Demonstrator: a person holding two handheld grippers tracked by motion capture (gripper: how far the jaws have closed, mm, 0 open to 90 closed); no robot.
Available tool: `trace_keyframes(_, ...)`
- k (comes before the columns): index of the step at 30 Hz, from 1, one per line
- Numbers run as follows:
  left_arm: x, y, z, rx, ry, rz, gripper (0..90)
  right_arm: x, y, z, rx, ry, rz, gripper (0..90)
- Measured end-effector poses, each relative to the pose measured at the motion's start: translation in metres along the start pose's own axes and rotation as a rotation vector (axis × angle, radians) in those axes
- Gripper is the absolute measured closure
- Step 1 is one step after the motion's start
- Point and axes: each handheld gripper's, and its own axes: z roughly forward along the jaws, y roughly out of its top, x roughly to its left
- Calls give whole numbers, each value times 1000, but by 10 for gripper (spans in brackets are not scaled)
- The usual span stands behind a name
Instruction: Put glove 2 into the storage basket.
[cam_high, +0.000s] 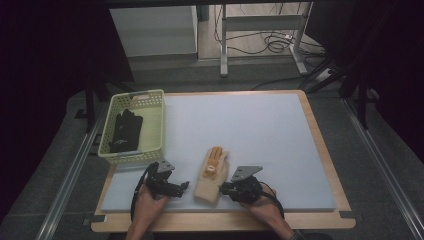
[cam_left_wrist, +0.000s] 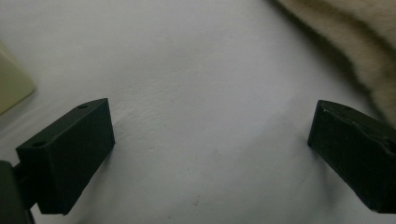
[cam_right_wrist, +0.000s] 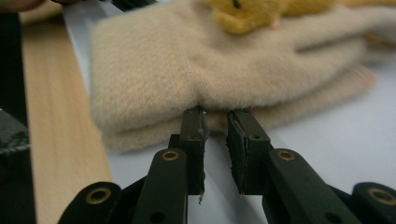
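A fluffy beige mitten with an orange plush piece on top lies on the white mat near the front edge. My right gripper meets its cuff from the right. In the right gripper view the jaws stand a narrow gap apart, with the mitten puckered and pinched at its edge between the tips of my right gripper. My left gripper rests left of the mitten. Seen through its own camera, my left gripper is wide open over bare mat, with the mitten beyond its right jaw.
A pale yellow-green basket holding a black glove stands at the mat's left edge, just behind the left hand; its corner shows beside the left jaw. The white mat lies on a wooden board, whose front rim is close to both hands.
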Motion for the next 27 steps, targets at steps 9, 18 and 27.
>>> trace_keyframes(9, 11, -6, -8, 0, 22, -13, 60, 14, 16, 28, -3, 36, -22, 721)
trace_keyframes(18, 30, -17, -17, 8, 51, -55, 4, 2, 12, 9, -16, -14, -26, 599)
trace_keyframes(27, 30, -17, -17, 10, 51, -56, 4, -70, -26, -61, -9, -304, 118, 356)
